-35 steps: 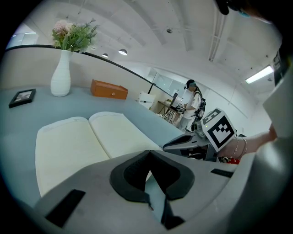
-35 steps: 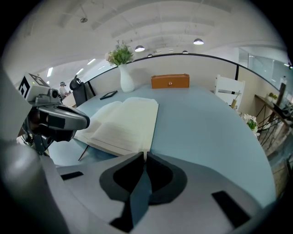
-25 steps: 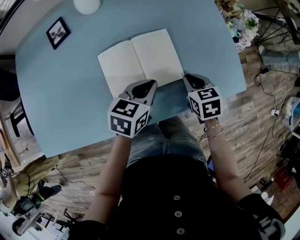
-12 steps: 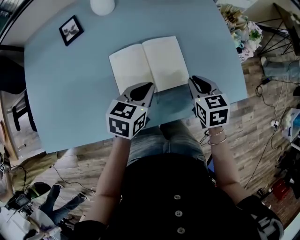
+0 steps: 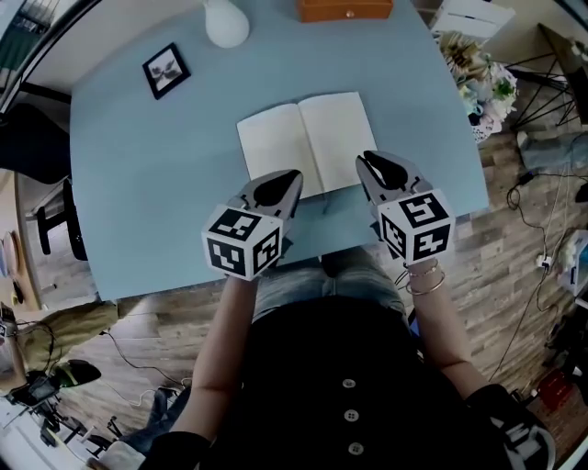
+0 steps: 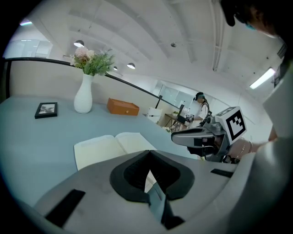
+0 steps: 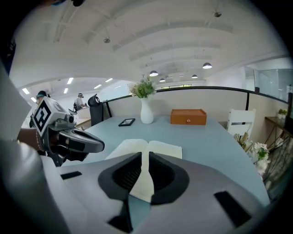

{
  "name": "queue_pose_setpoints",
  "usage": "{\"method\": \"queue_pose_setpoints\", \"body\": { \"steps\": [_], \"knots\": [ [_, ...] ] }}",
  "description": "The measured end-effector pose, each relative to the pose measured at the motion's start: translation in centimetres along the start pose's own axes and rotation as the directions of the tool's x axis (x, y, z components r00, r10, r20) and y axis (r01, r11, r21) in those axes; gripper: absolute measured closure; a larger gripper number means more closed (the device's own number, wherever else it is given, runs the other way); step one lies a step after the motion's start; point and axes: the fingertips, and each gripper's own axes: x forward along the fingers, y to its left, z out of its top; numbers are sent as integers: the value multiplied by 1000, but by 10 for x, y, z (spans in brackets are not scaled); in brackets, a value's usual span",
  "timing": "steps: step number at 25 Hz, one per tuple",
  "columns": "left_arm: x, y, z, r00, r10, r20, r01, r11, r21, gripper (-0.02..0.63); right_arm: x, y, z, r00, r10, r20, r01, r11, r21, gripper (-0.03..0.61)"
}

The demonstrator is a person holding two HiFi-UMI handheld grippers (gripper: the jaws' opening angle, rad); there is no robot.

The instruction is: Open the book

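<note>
"Tongs first, from the head view: how do they stand?"

"Left tongs [image 5: 292,174] sit at 7 o'clock of the book [image 5: 308,142] and right tongs [image 5: 365,158] at 5 o'clock, both tips by its near edge. I can't tell from there whether either touches the paper. The book lies open and flat on the blue table [image 5: 138,184], with blank pages up."

"And round it?"

"From the book, a picture frame [image 5: 166,70] is at 10 o'clock, a white vase [image 5: 226,23] at 11 and an orange box [image 5: 344,9] at 12, all well apart from it."

"Left gripper view?"

"My left tongs [image 6: 149,153] are closed with the tips meeting — nothing is held, and only a sliver of page shows lower down. The book [image 6: 114,146] lies just beyond at 11 o'clock, and the right tongs [image 6: 176,135] hang at 2 o'clock."

"Right gripper view?"

"My right tongs [image 7: 142,155] are parted by a narrow slit and are empty — the book [image 7: 160,148] shows through the gap at 12 o'clock. The left tongs [image 7: 101,146] are at 9 o'clock."
</note>
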Motion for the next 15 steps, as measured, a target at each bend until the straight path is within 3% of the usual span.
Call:
{"method": "queue_pose_setpoints", "body": {
  "steps": [8, 15],
  "knots": [
    [-25, 0, 35, 993, 2, 119, -9, 998, 59, 601, 4, 39, 34, 988, 116, 101, -116, 993, -8, 542],
    [-35, 3, 40, 996, 12, 87, -24, 991, 132, 601, 7, 69, 56, 967, 214, 138, -208, 977, -55, 577]
  ]
}}
